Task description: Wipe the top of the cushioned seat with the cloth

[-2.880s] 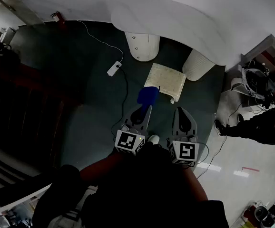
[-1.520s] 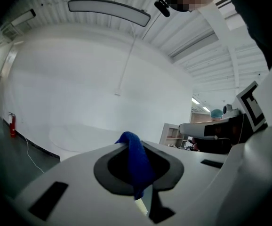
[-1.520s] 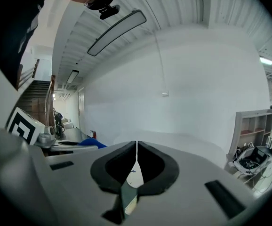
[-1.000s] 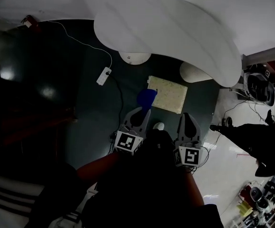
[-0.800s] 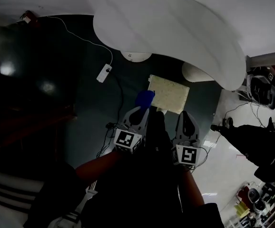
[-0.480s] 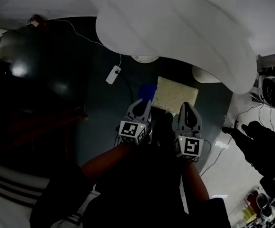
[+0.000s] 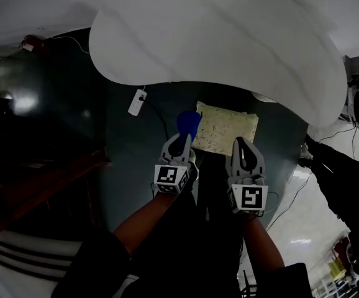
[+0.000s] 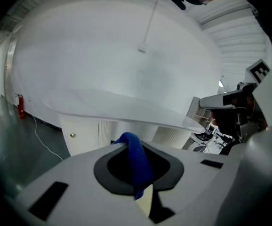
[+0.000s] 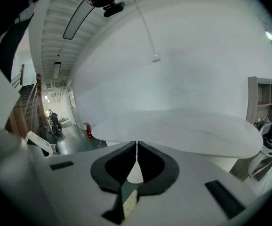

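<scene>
Head view: left tongs [image 7: 181, 139] clamped on blue cloth [image 7: 187, 123], right tongs [image 7: 241, 143] together, empty; best lowered flat onto cushioned seat [image 7: 226, 129].

Cushioned seat [image 7: 226, 129]: the top surface is open to approach from the near side. There the left tongs [image 7: 181, 140] and right tongs [image 7: 241, 143] hang side by side, with only a narrow gap between them.

Far side obstructed: the white bench [image 7: 217, 36] top overhangs the seat's far edge and closes off the room above it.

Left edge of the seat: the blue cloth [image 7: 189, 123], clamped in the left tongs, hangs just beside it.

Further left, the dark floor [image 7: 130, 160] is passable as far as a power strip [image 7: 136, 102].

To the right, a person's leg [image 7: 338, 172] stands well apart from the seat.
</scene>
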The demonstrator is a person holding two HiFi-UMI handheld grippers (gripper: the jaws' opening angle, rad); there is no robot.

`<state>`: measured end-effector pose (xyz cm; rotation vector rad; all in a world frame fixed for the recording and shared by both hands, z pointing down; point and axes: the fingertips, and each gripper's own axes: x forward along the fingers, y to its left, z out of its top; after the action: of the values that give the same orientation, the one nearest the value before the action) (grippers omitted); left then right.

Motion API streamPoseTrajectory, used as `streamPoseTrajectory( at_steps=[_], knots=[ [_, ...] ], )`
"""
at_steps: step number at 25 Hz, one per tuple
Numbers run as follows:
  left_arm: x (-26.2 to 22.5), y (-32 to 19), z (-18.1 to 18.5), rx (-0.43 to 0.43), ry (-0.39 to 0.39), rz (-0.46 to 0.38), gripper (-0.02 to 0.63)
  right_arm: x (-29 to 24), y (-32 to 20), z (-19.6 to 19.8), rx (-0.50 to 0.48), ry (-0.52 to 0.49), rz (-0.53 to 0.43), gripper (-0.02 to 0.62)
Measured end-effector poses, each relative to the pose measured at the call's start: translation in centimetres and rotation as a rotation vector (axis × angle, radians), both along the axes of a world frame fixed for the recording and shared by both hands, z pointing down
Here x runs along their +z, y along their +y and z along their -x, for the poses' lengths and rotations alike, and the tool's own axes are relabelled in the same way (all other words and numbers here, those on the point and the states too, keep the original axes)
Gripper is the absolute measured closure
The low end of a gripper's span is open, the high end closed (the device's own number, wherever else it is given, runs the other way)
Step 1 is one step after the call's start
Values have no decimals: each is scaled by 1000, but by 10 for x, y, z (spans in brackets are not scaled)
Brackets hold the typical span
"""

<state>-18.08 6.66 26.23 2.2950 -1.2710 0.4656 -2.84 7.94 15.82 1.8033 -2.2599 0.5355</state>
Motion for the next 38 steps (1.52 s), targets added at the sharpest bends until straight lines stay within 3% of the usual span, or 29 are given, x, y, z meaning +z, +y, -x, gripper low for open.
streamPoseTrajectory(
  at_steps=[4,9,14,21,27,29,34,38],
  knots=[
    [66,-8,9,-13,-34,55,571,55,-14,9,-23,1,24,557],
    [139,-13,14,5,-120,67,571,107,-33,22,-49,-40,30,557],
    [199,-22,18,13,-148,89,571,159,-40,27,-29,-63,75,557],
    [262,-28,8,62,-239,106,571,216,-36,29,-39,-5,164,557],
    [297,-33,-17,102,-278,129,571,228,-37,24,-44,-16,160,557],
    [312,-30,-26,140,-285,145,571,230,-38,21,-45,-19,163,557],
    [344,-14,-58,364,-329,175,571,234,-39,8,-52,-17,169,557],
    [359,-13,-59,370,-329,211,570,242,-36,-6,-43,-22,178,557]
  ],
)
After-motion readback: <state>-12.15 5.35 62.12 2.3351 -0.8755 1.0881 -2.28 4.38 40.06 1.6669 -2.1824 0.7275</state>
